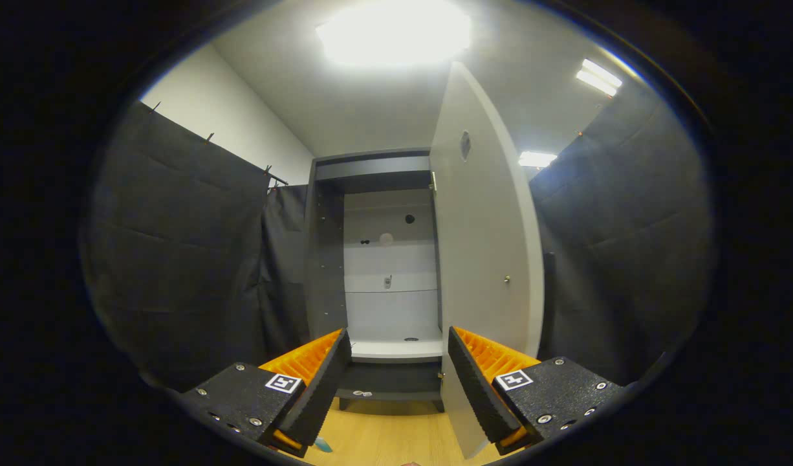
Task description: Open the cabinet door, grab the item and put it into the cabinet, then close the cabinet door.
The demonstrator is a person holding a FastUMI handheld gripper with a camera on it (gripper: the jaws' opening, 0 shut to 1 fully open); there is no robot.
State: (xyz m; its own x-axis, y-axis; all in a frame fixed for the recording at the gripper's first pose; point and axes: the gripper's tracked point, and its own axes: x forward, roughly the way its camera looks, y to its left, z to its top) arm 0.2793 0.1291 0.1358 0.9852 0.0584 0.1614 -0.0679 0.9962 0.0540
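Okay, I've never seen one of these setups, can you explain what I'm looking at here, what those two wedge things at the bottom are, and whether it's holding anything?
This comes from a fisheye camera riding on handheld tongs that a person carries; there is no robot arm. The two wedges at the bottom are the tongs' fingers, spread apart with nothing between them, so nothing is held. Beyond them stands a tall cabinet on a wooden floor. Its door is swung open to the right, showing pale shelves inside. A small bluish object lies on the floor by the left finger, too little of it visible to identify. Black cloth walls surround the booth, with ceiling lights overhead.
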